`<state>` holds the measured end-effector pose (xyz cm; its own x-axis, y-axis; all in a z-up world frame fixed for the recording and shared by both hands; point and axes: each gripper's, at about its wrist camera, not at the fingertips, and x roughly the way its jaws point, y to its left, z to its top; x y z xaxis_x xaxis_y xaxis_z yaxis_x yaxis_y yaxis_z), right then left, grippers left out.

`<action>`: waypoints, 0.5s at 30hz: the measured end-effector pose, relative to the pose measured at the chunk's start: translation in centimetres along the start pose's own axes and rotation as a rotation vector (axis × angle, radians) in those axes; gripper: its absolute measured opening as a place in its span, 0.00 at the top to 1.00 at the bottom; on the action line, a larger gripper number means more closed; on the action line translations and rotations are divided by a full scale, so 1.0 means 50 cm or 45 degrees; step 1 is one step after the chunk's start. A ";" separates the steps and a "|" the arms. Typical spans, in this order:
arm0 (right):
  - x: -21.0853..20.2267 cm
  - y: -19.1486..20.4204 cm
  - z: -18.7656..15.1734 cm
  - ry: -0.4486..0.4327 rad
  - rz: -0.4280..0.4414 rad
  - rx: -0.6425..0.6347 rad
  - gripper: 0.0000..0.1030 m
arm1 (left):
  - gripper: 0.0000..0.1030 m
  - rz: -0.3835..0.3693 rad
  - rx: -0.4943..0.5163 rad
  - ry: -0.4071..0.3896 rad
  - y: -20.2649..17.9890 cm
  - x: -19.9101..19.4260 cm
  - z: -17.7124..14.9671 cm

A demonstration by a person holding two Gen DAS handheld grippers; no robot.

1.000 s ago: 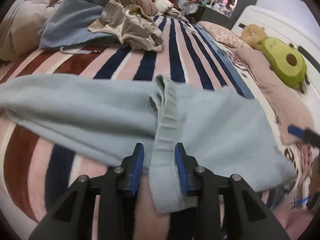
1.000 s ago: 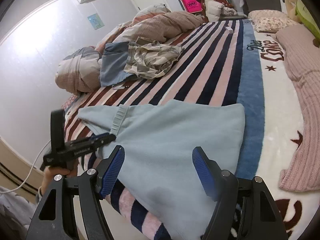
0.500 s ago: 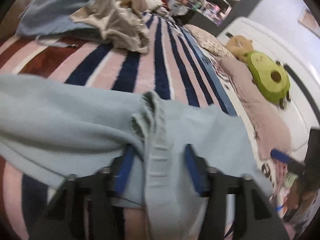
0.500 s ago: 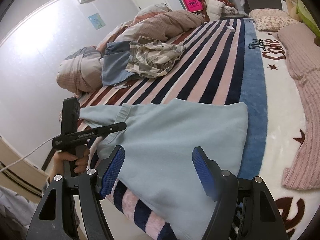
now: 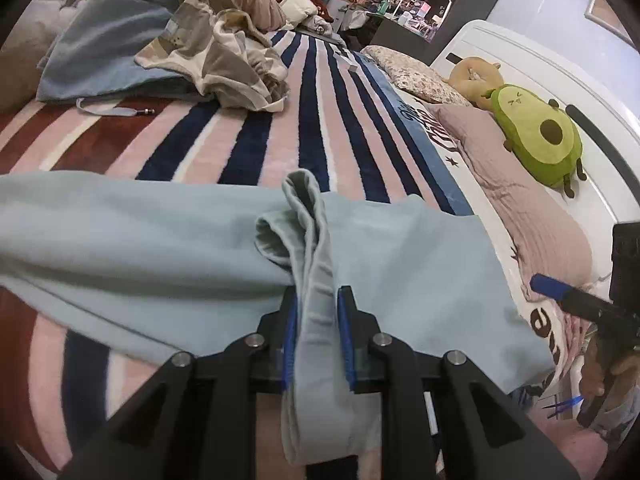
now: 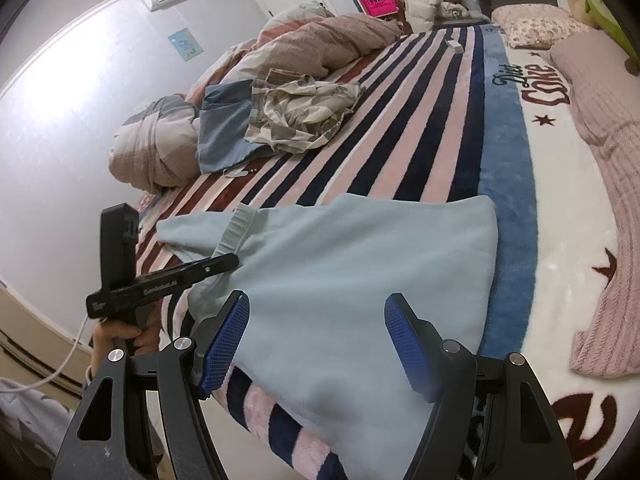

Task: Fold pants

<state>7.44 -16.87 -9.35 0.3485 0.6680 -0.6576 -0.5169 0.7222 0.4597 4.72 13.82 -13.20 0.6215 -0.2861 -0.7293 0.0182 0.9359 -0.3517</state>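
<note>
Left gripper [image 5: 316,312] clamps the pants [image 6: 360,264] cuff; right gripper [image 6: 316,344] gapes empty. Folding barely begun; most remains.

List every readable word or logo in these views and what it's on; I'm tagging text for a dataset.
"Diet Coke": script lettering on the striped blanket.
"WM": white logo on the pink bag.
Small white print on the left gripper: too blurred to read.
Large dark red letters at the blanket's near edge: cut off, unreadable.
Wall poster: too small to read.
</note>
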 end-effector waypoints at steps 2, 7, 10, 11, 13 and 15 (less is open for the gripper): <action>0.003 -0.002 0.002 0.003 0.003 0.008 0.35 | 0.80 0.055 0.072 -0.005 -0.021 0.003 -0.009; 0.009 -0.004 -0.001 0.019 0.007 0.016 0.35 | 0.73 0.054 0.117 -0.021 -0.036 0.000 -0.004; 0.007 -0.003 -0.001 0.012 0.008 0.021 0.35 | 0.59 0.068 0.147 -0.062 -0.036 -0.007 0.022; 0.004 -0.004 0.000 0.006 0.010 0.023 0.35 | 0.56 0.098 0.155 -0.080 -0.035 -0.006 0.031; 0.002 -0.004 0.000 0.000 0.010 0.022 0.35 | 0.53 0.120 0.154 -0.088 -0.027 0.003 0.052; 0.000 -0.004 0.000 -0.002 0.009 0.022 0.35 | 0.53 0.095 0.137 -0.015 -0.014 0.030 0.066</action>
<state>7.54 -17.02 -9.47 0.3464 0.6732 -0.6532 -0.5054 0.7206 0.4747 8.21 13.40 -12.11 0.6332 -0.2129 -0.7441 0.0546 0.9713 -0.2314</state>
